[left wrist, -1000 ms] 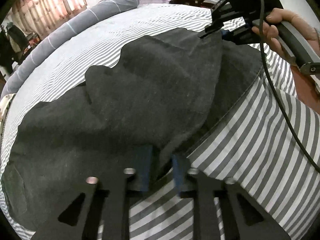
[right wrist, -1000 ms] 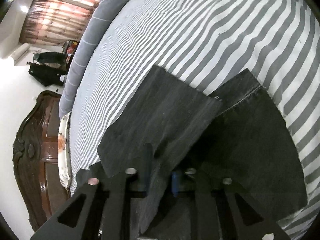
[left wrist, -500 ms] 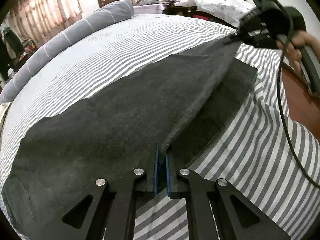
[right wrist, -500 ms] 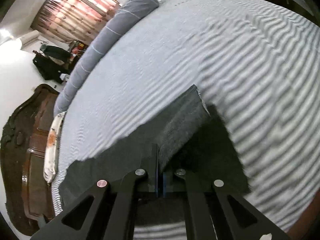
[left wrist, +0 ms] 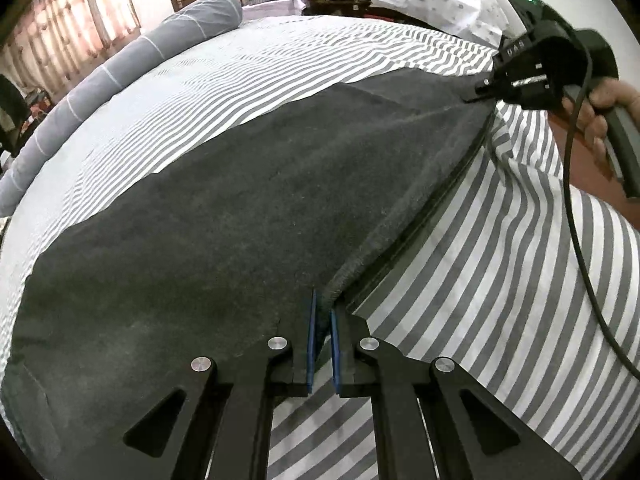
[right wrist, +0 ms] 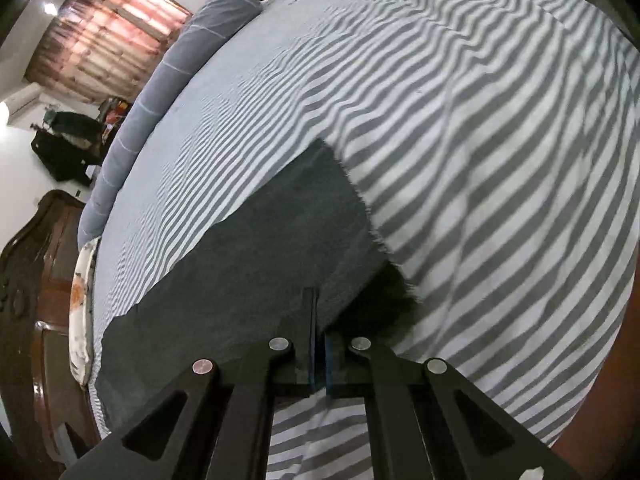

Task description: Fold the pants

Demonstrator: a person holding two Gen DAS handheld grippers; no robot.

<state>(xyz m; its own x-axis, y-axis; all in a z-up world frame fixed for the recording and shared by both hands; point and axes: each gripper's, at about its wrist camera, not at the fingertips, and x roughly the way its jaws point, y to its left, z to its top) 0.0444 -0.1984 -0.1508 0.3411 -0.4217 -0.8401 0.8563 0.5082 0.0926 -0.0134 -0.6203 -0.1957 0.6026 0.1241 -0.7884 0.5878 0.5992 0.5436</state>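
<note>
Dark pants (left wrist: 224, 216) flat on striped bed (left wrist: 500, 292), one lengthwise fold made. Left gripper (left wrist: 323, 344) and right gripper (right wrist: 319, 354) fingers pinch near edge. Cross folds remain.

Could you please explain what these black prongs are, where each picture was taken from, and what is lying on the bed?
No robot here: a person holds a handheld two-finger gripper in each hand, each carrying a fisheye camera looking along its fingers. The left gripper fills the bottom of its own view; the right gripper does the same in the other, and also appears far off in the left view, with the person's hand on its handle. Dark grey pants lie on a striped bedsheet. Both grippers are shut on the pants' near edge, pulled taut between them.
</note>
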